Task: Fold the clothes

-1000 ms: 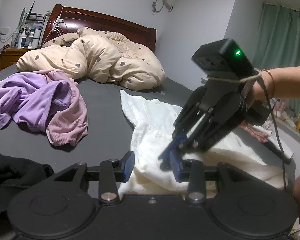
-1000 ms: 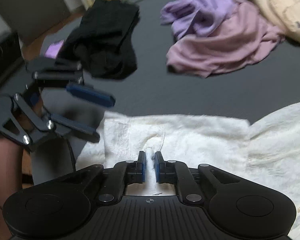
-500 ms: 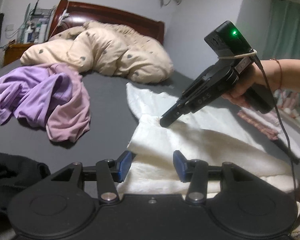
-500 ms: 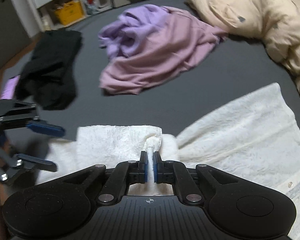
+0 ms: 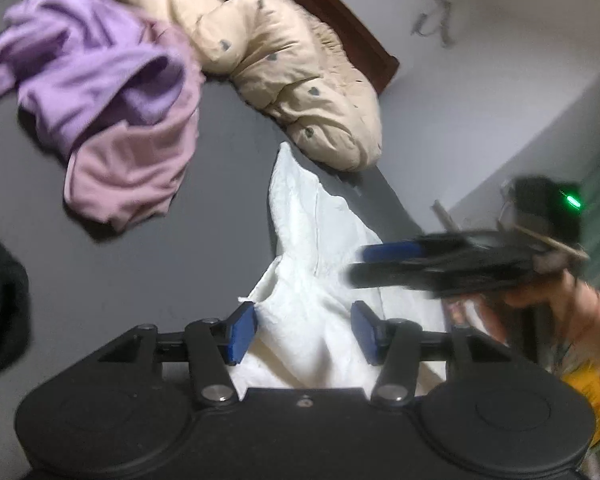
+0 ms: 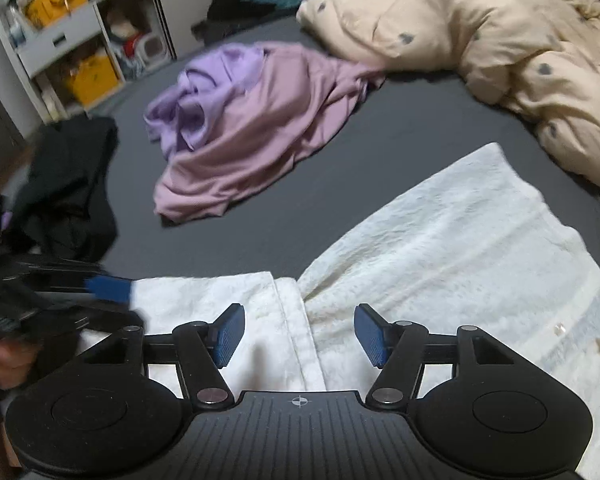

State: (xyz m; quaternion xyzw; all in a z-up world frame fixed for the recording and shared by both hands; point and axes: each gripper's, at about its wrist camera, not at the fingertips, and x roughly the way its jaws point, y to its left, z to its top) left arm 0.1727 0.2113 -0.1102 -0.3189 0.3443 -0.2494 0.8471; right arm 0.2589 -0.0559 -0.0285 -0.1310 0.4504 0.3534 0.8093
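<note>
White, fleecy garment (image 6: 440, 256) spread on the dark grey bed sheet (image 6: 400, 140), one part folded over along a seamed edge (image 6: 296, 320). Soft, limp, light by the look; likely to sag, so best pinched at hem or corner. Right gripper (image 6: 298, 334) opening above the seam, gripping nothing. Left gripper (image 5: 304, 330) opening, straddling a raised fold, pads clear.

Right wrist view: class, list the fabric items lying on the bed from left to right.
black garment → purple and pink clothes → white garment → beige duvet
</note>
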